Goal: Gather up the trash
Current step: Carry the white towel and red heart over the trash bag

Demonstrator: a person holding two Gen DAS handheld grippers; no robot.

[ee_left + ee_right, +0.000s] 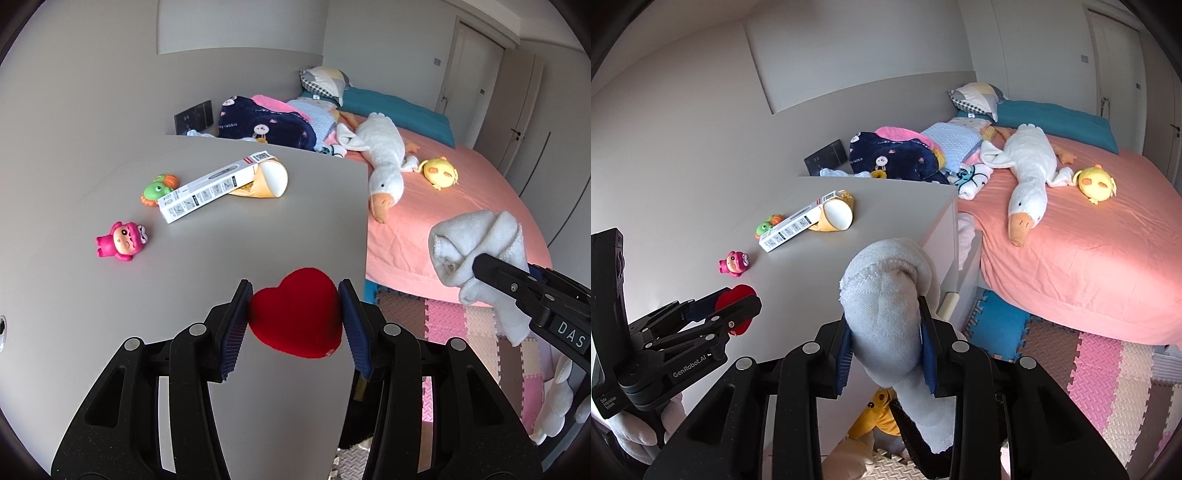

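Spanning the left side, the table carries a box and cup: light, crushable, best pinched mid-length. Right gripper clamps a soft sock. Left gripper grips a plush heart.
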